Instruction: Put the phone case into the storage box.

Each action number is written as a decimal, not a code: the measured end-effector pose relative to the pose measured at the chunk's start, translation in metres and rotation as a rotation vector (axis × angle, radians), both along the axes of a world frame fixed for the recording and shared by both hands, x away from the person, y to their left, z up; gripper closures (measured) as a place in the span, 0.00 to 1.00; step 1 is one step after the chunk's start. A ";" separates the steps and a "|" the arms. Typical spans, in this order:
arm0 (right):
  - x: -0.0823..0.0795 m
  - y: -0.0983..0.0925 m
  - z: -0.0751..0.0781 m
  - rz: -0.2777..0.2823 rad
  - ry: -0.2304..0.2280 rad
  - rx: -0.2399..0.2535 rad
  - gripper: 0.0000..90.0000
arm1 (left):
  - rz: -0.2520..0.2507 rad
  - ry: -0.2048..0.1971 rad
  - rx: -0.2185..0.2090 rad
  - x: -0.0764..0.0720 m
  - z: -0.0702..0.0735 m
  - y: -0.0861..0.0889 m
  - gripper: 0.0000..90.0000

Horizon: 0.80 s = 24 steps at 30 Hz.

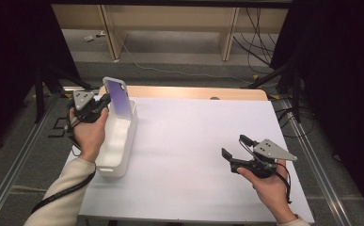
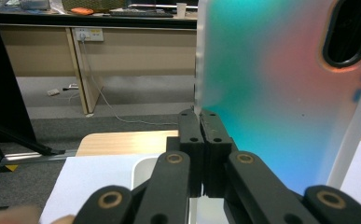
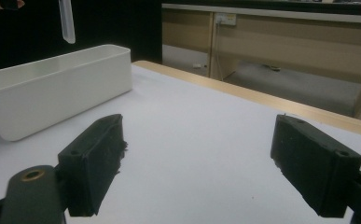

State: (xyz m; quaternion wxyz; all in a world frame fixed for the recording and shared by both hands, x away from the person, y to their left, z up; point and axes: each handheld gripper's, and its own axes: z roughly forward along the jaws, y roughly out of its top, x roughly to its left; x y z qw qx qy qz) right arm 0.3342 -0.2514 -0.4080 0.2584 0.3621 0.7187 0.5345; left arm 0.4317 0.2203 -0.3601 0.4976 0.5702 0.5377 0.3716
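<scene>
The phone case (image 1: pixel 120 97) is held upright above the far end of the white bin (image 1: pixel 117 141), at the left side of the table (image 1: pixel 193 141), its lower edge clamped in the left gripper (image 1: pixel 105 102). From the high view the case reads as a pale-rimmed slab with a purplish face, the bin lies lengthwise along the table's left edge, and the right gripper (image 1: pixel 233 147) sits well apart over the bare white surface near the right side, its hand (image 1: pixel 269 188) coming up from below. The left gripper view adds what the high one lacks: the case's back is a frosted blend of teal and pink with a dark oval camera cutout (image 2: pixel 348 32) near the top, and the two black jaws are pressed together on its left edge, with the bin's rim (image 2: pixel 143 170) just below them. The right gripper view shows the bin from the side, its long wall (image 3: pixel 52 98) standing on the table, and a narrow translucent strip (image 3: pixel 67 21) hanging above it at top left, probably the case seen edge-on, though that corner is too dark to be sure. That same view shows the right gripper's own jaws spread wide apart with nothing between them, only white tabletop. Beyond the table lie a wooden desk frame (image 1: pixel 170 28) and loose cables (image 1: pixel 255 42) on the floor.
</scene>
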 end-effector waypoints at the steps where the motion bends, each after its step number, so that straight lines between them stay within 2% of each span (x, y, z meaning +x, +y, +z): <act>1: 0.002 0.003 -0.003 0.007 -0.027 0.040 0.20 | 0.004 0.000 -0.001 0.000 0.000 0.001 0.98; 16: 0.000 -0.001 -0.002 -0.002 -0.014 0.019 0.21 | 0.036 -0.005 0.000 0.003 0.002 0.011 0.98; 24: 0.001 0.000 -0.004 -0.002 -0.021 0.044 0.20 | 0.055 -0.010 -0.001 0.005 0.003 0.016 0.98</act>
